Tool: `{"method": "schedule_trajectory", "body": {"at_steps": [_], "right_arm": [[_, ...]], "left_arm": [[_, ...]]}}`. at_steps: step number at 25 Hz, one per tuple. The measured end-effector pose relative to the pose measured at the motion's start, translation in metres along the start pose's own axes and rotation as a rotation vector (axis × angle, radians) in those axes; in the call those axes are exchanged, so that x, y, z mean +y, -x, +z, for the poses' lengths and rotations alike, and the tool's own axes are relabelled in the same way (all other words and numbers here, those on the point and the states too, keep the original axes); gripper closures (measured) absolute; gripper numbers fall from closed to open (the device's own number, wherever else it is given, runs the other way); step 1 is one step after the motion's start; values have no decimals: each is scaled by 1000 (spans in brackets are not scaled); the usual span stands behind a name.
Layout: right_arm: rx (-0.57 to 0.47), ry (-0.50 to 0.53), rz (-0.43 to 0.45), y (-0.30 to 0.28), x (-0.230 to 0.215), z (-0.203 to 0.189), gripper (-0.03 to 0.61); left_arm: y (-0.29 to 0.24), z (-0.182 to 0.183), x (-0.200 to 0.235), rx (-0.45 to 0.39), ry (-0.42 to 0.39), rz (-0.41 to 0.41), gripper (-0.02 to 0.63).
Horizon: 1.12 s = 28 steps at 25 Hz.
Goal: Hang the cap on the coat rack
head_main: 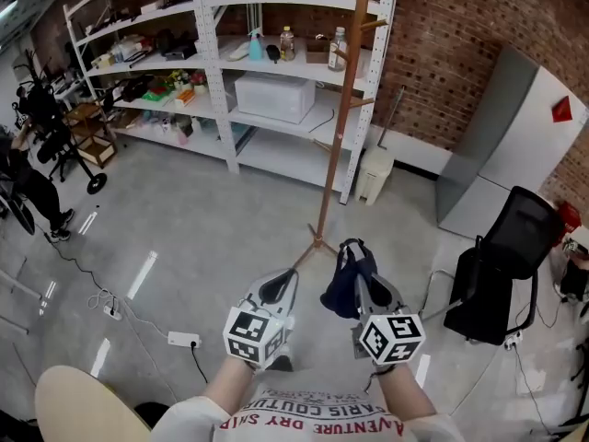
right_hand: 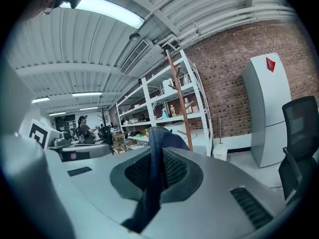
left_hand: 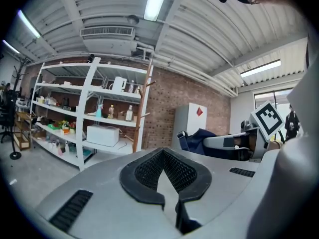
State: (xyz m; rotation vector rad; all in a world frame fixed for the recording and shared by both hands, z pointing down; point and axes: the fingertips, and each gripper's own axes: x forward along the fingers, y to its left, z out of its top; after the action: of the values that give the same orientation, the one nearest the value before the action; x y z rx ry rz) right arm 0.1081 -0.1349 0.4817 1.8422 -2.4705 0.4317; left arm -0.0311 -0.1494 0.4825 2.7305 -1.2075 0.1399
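A dark navy cap (head_main: 343, 282) hangs from my right gripper (head_main: 364, 291), which is shut on its fabric. In the right gripper view the cap's blue cloth (right_hand: 155, 169) runs pinched between the black pads of the right gripper (right_hand: 158, 153). The wooden coat rack (head_main: 339, 127) stands ahead by the shelving, its base (head_main: 316, 242) a short way beyond both grippers. My left gripper (head_main: 276, 288) is level with the right one, shut and holding nothing. In the left gripper view the left gripper (left_hand: 164, 156) shows its pads together, with the cap (left_hand: 202, 137) off to the right and the coat rack (left_hand: 142, 111) farther off.
White shelving (head_main: 221, 72) full of goods lines the brick back wall. A white bin (head_main: 373, 175) sits by the rack's right, then a grey cabinet (head_main: 515, 145) and a black office chair (head_main: 504, 274). A power strip (head_main: 182, 339) lies on the floor; a round tabletop (head_main: 78, 403) is near left.
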Motion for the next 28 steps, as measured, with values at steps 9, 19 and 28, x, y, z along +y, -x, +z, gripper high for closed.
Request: {"method": "schedule_trajectory", "body": {"at_steps": [9, 19, 28], "right_arm": [[-82, 40, -51, -117, 17, 76, 560], [-103, 103, -65, -183, -9, 124, 560], [-200, 170, -17, -219, -69, 200, 560]], "left_arm": [[-58, 59, 122, -45, 1, -48, 607], [-121, 90, 159, -83, -4, -90, 607], [-197, 124, 159, -88, -32, -67, 607]]}}
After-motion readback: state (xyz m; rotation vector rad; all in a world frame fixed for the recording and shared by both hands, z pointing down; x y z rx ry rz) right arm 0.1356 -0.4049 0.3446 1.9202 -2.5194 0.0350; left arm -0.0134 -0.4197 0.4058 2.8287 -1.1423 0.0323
